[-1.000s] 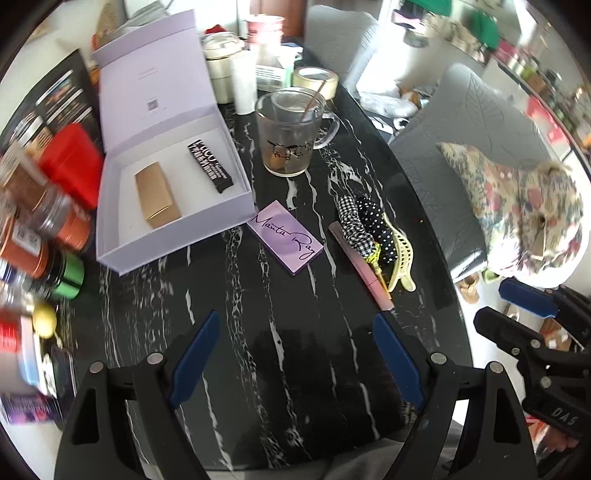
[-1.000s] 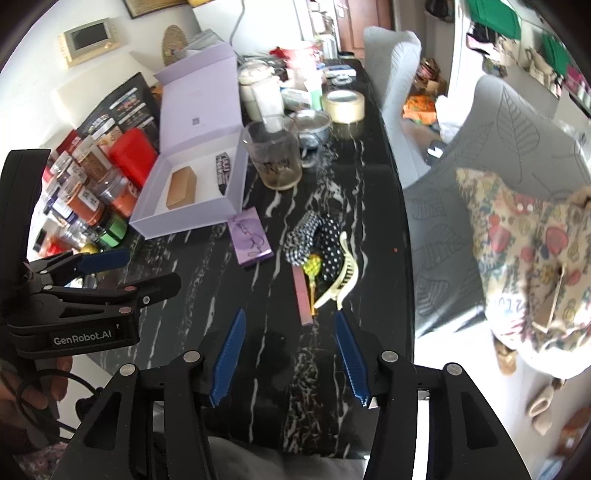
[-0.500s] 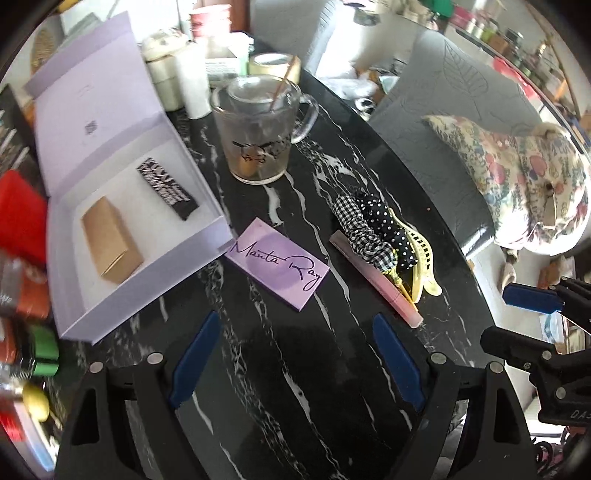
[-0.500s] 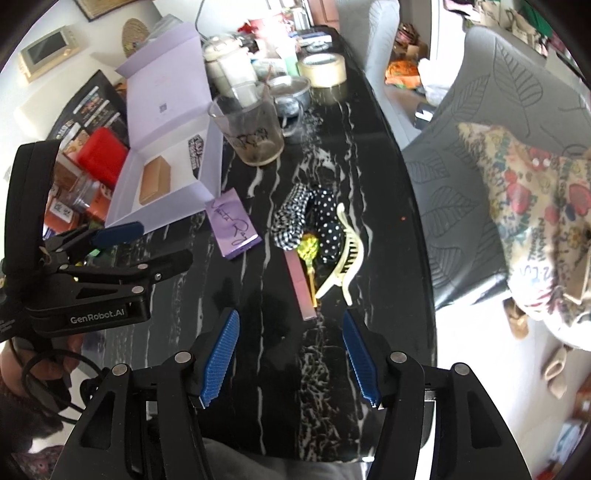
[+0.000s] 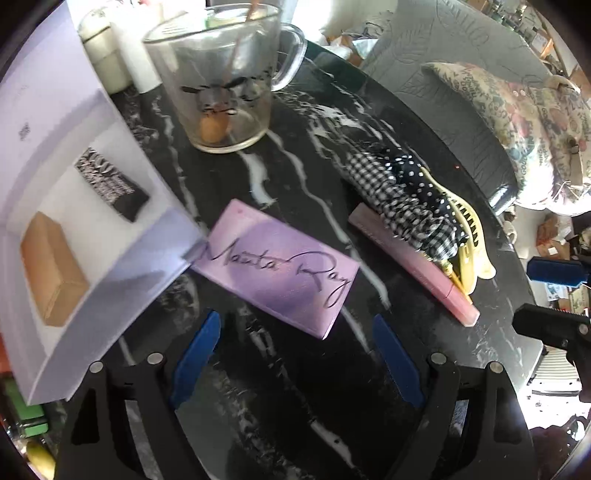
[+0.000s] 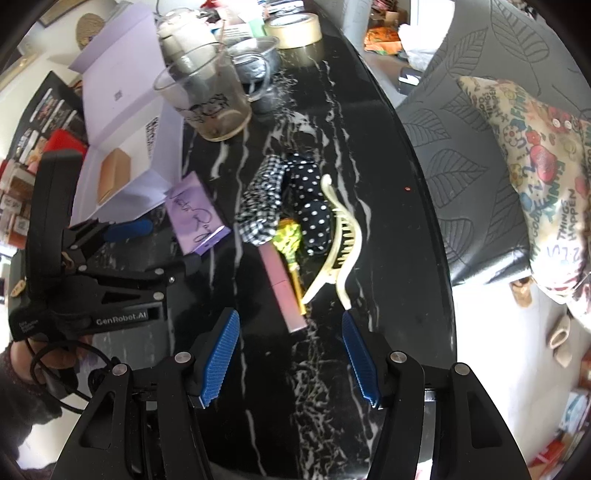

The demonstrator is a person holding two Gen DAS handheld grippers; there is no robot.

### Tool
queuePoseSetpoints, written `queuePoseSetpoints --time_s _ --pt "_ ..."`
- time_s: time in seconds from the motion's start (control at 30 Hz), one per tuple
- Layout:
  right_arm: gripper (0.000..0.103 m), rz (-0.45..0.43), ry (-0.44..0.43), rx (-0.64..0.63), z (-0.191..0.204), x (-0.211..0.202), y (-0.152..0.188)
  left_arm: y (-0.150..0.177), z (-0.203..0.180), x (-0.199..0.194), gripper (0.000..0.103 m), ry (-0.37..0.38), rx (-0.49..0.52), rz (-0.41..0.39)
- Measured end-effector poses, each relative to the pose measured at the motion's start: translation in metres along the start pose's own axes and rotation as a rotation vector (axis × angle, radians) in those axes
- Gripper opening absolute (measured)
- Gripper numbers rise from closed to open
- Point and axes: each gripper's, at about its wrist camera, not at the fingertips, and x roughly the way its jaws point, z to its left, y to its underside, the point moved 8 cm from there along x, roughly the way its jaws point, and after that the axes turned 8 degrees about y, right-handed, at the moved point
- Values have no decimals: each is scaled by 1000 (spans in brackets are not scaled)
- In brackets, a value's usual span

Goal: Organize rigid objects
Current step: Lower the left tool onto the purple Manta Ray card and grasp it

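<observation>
A flat purple box with black script (image 5: 280, 269) lies on the black marble table, just ahead of my open, empty left gripper (image 5: 295, 336); it also shows in the right wrist view (image 6: 195, 218). An open lilac gift box (image 5: 92, 221) at the left holds a gold box (image 5: 51, 269) and a black packet (image 5: 110, 184). A pink tube (image 6: 282, 284), a cream hair claw (image 6: 340, 243), and checked and dotted scrunchies (image 6: 284, 199) lie ahead of my open, empty right gripper (image 6: 290, 332).
A glass mug (image 5: 221, 77) stands behind the purple box. A tape roll (image 6: 295, 31) and jars sit at the far end. Spice jars and a red box (image 6: 62, 142) line the left. A grey chair with a floral cushion (image 6: 535, 177) stands past the table's right edge.
Both grippers have moved forward and down toward the table. The purple box now lies close before the left gripper, the pink tube and hair claw close before the right.
</observation>
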Motion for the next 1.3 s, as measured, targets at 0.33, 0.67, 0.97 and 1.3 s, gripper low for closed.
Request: queuePoseSetpoints --time_s 0.33,0.67,0.97,1.3 --pt "58 -4 23 56 -22 6 -5 -24 -20 19 85 101 -11 -25" --pt "58 2 3 76 -29 14 -2 -45 -22 -13 85 3 62 -127" --pt "59 -9 -33 51 -18 20 -9 -64 -13 -3 85 -75 317 -24" --pt "60 -5 -58 78 -18 30 -17 -72 -14 28 86 8 444 147"
